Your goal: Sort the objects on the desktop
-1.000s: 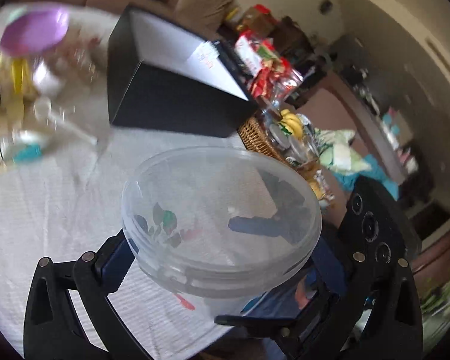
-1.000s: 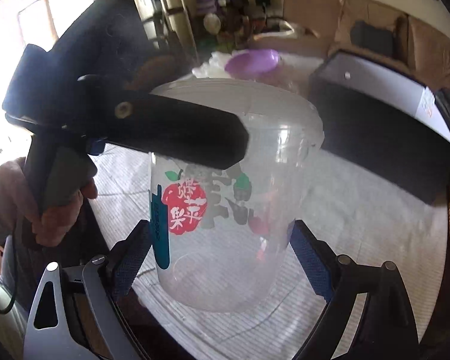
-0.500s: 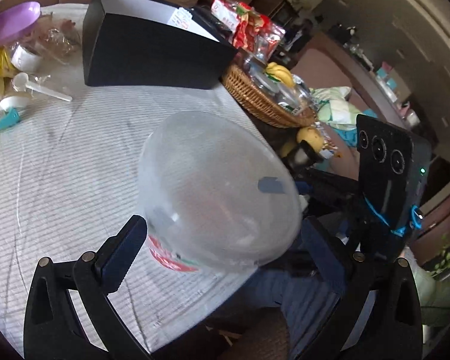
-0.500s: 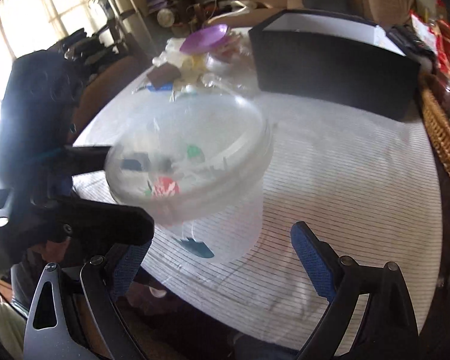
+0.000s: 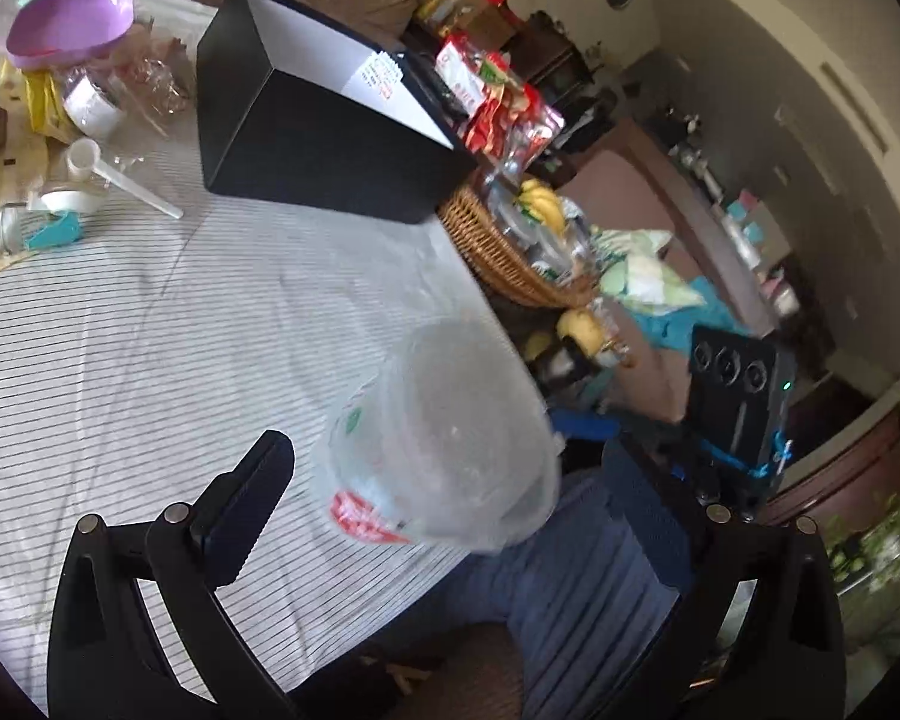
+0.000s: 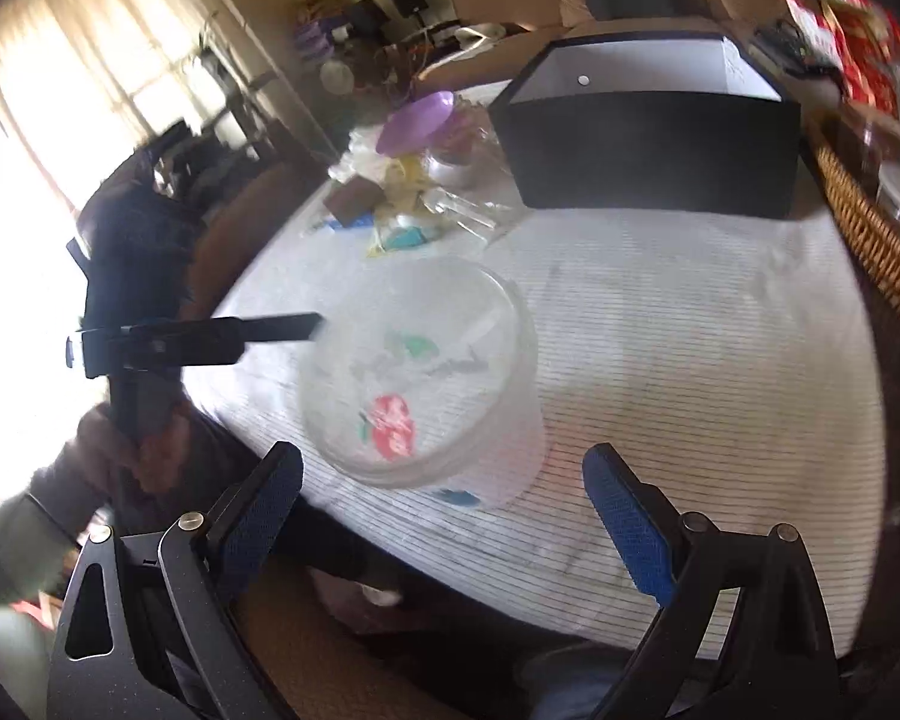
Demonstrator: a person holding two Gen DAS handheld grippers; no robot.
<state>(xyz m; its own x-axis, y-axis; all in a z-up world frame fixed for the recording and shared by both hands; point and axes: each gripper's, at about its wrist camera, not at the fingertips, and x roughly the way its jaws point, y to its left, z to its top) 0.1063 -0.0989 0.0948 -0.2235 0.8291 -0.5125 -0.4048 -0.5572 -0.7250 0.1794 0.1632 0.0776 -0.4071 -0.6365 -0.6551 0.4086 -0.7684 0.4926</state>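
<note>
A clear plastic tub with a red apple print and a lid (image 5: 444,450) (image 6: 426,378) sits near the front edge of the striped tablecloth (image 5: 150,330). My left gripper (image 5: 450,480) is open, its blue-padded fingers apart on either side of the tub without touching it. My right gripper (image 6: 444,498) is also open, just in front of the tub. The left gripper shows in the right wrist view as a dark shape (image 6: 198,336) at the tub's left side.
A black open box (image 5: 324,138) (image 6: 648,144) stands at the table's far side. A purple bowl (image 5: 72,24), a white scoop (image 5: 114,174), tape and packets lie far left. A wicker basket (image 5: 510,252) (image 6: 870,234) with bananas sits at the right edge.
Both grippers held the tub in the air a second ago. Both have opened and pulled back, and the tub now stands free on the table.
</note>
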